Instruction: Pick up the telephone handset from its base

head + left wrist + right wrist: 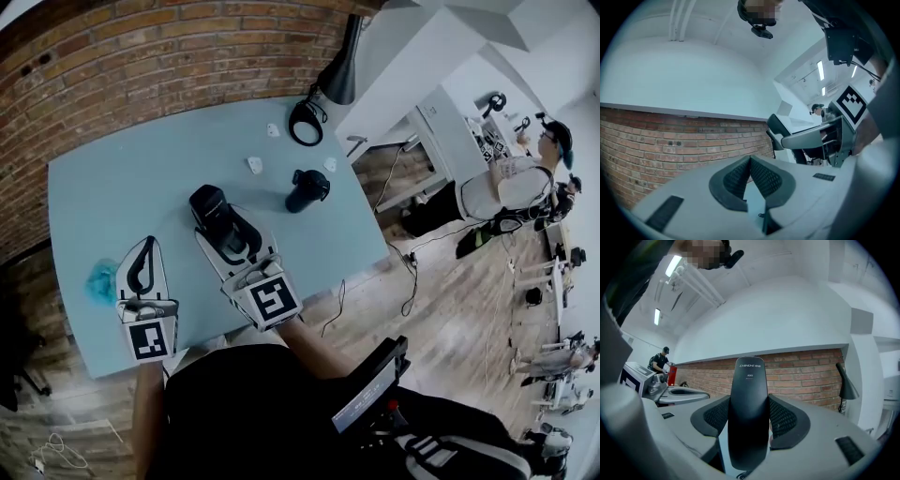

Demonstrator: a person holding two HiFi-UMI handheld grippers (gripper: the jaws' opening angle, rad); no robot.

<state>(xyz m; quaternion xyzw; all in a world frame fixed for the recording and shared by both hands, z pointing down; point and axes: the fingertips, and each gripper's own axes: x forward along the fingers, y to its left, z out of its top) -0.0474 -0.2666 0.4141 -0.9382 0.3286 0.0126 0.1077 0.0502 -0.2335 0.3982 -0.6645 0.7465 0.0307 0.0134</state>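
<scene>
The black telephone handset (217, 217) is off the table, clamped upright between the pads of my right gripper (232, 242). In the right gripper view the handset (749, 413) fills the gap between the two jaws, its top end rising above them. A black upright piece (306, 190), possibly the base, stands on the light blue table (122, 187) to the right of the handset and apart from it. My left gripper (141, 264) hovers at the table's near left; its pads (740, 178) meet with nothing between them.
A black desk lamp (339, 67) and a black ring of cable (306, 122) sit at the table's far right. Small white scraps (254, 165) lie mid-table. A teal crumpled thing (100, 281) lies beside the left gripper. Brick wall behind; a person (511, 187) stands far right.
</scene>
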